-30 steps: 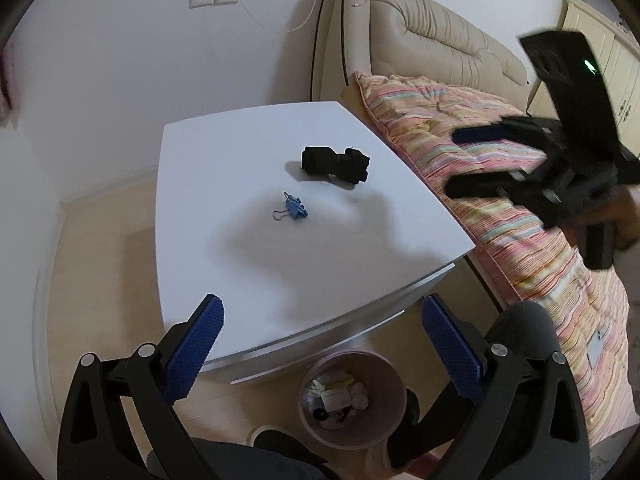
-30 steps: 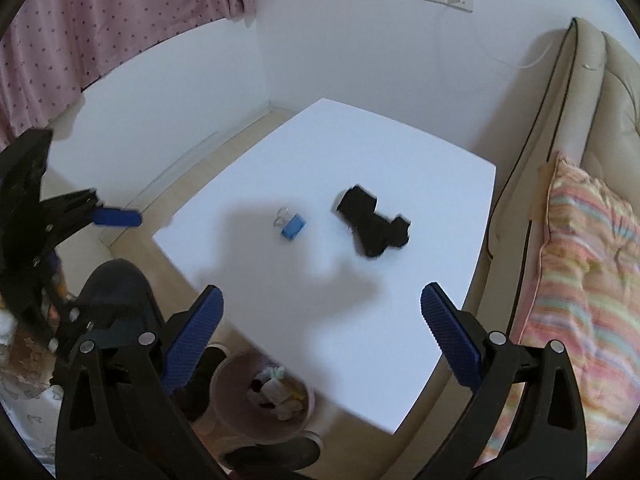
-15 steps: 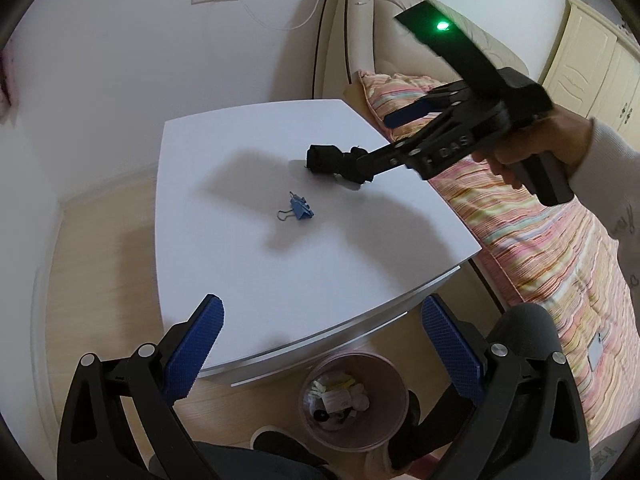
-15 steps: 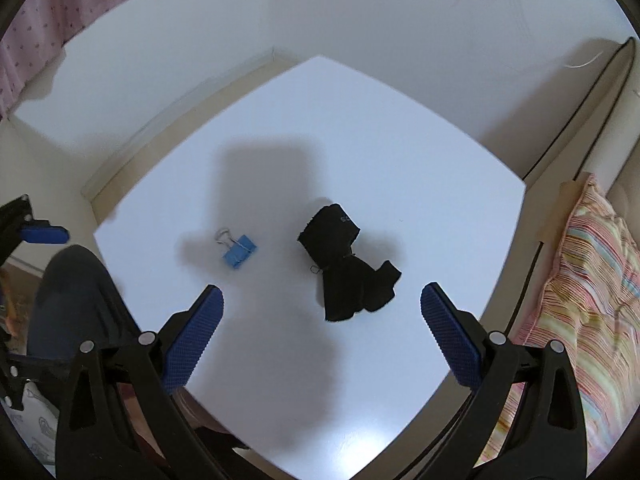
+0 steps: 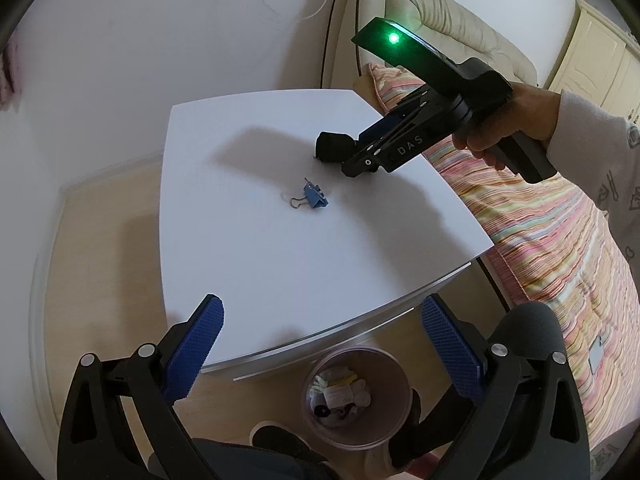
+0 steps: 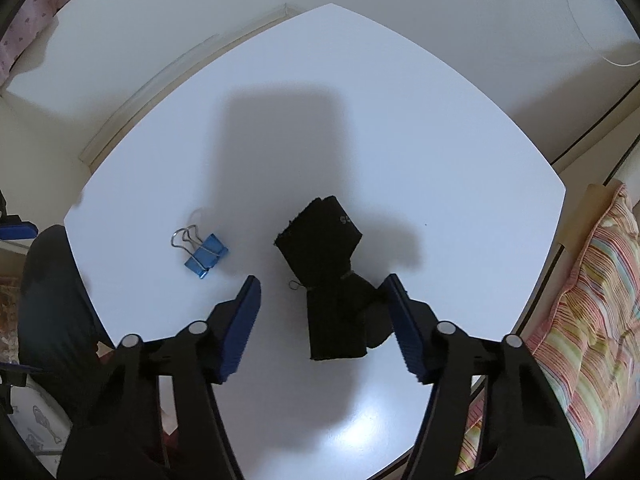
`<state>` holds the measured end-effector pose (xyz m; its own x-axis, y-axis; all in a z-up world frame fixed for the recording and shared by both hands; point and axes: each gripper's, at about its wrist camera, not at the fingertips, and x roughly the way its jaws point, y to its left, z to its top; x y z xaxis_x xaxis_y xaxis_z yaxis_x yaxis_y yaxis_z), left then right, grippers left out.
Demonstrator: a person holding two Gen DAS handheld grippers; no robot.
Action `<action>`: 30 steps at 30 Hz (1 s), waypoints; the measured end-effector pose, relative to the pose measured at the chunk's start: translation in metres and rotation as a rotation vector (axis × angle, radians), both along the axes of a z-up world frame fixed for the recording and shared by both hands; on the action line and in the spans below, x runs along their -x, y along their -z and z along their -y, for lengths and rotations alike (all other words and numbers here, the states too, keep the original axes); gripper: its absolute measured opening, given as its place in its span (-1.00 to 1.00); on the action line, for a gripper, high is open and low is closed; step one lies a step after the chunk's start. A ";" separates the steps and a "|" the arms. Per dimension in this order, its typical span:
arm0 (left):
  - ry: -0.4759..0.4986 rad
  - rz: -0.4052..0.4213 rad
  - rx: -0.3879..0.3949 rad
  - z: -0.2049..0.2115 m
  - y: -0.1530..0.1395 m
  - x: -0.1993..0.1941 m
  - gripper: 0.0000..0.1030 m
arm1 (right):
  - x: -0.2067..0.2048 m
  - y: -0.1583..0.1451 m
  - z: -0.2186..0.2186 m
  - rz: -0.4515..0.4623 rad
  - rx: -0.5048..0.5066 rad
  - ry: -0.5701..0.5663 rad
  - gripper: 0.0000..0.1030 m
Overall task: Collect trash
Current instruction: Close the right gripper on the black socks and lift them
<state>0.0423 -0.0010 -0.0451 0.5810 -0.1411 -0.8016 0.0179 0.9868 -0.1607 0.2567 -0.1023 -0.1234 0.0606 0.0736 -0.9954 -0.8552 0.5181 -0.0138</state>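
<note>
A black folded cloth bundle (image 6: 328,280) lies on the white table (image 6: 400,120), with a blue binder clip (image 6: 204,256) to its left. My right gripper (image 6: 322,280) points straight down over the bundle. Its jaws are closing with the cloth between them; the left pad (image 6: 244,312) still stands clear of it. In the left wrist view the right gripper (image 5: 356,152), held by a hand (image 5: 512,120), covers part of the cloth (image 5: 332,146), and the clip (image 5: 314,198) sits nearer. My left gripper (image 5: 322,304) hangs open and empty over the table's near edge.
A pinkish trash bin (image 5: 356,396) holding several scraps stands on the floor below the table's near edge, beside the person's knee (image 5: 528,328). A striped bedspread (image 5: 540,220) and beige headboard (image 5: 440,28) lie to the right. Walls close off the far side.
The right gripper came in from the right, dropped over the black cloth and turned to point down. Its jaws narrowed around the bundle. The left gripper stayed put.
</note>
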 end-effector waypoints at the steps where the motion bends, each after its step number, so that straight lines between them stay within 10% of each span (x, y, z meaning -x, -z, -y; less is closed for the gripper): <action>1: -0.001 -0.001 0.000 0.000 0.000 0.000 0.85 | -0.001 0.001 0.000 -0.001 -0.001 0.001 0.11; 30: 0.010 -0.016 -0.022 -0.003 -0.005 -0.023 0.85 | -0.004 -0.015 0.008 0.022 -0.097 0.089 -0.47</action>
<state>0.0650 0.0015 -0.0398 0.5671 -0.1290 -0.8135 0.0255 0.9899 -0.1393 0.2605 -0.1100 -0.1082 0.0928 0.1633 -0.9822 -0.8059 0.5917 0.0223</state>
